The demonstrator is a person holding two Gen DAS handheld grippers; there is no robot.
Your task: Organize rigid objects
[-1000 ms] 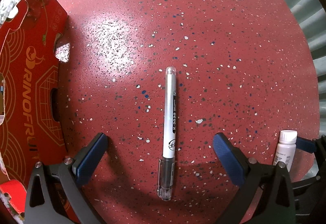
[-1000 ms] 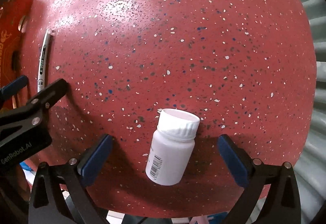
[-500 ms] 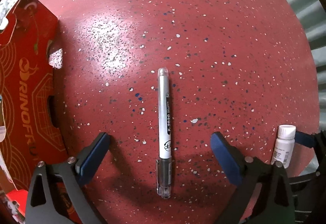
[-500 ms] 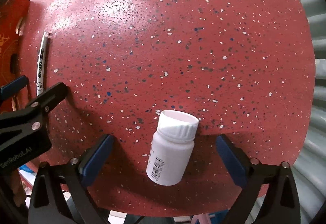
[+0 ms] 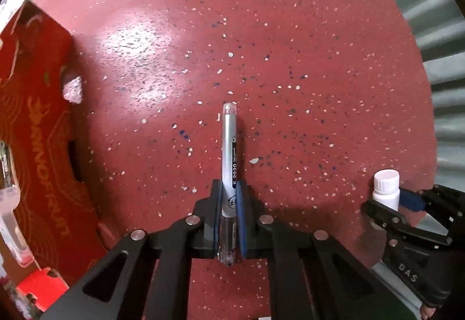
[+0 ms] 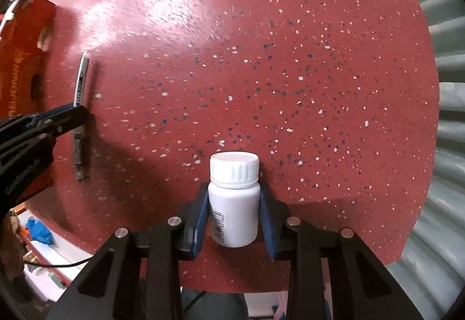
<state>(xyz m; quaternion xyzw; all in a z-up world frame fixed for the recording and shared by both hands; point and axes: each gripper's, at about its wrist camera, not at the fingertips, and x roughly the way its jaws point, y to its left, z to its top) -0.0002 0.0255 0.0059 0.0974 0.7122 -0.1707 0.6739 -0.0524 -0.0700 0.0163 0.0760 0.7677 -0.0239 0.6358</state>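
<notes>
- Lying between the blue pads of the left gripper (image 5: 229,203), the marker pen (image 5: 229,151) is pinched near its lower end; its clear cap pokes out below the pads and its rounded tip points away up the red speckled tabletop (image 5: 290,73).
- The white pill bottle (image 6: 234,198), with its ribbed cap up, is clamped at the body by the right gripper (image 6: 234,212), whose jaws have just closed in on it from wide apart, as the left one's have on the pen.
- The bottle's barcode label is too small to read, and its base is cut off from view by its own body; the pen's print is only partly legible.
- A red cardboard fruit box (image 5: 37,145) stands just left of the pen, cropped by the fisheye rim, with blurred contents behind its cutouts.
- Wide bare tabletop lies ahead of both grippers; the round table's edge curves close on the right, against a grey corrugated wall (image 6: 447,116).
- Clutter below the table's near edge in the right wrist view is too blurred to name.
</notes>
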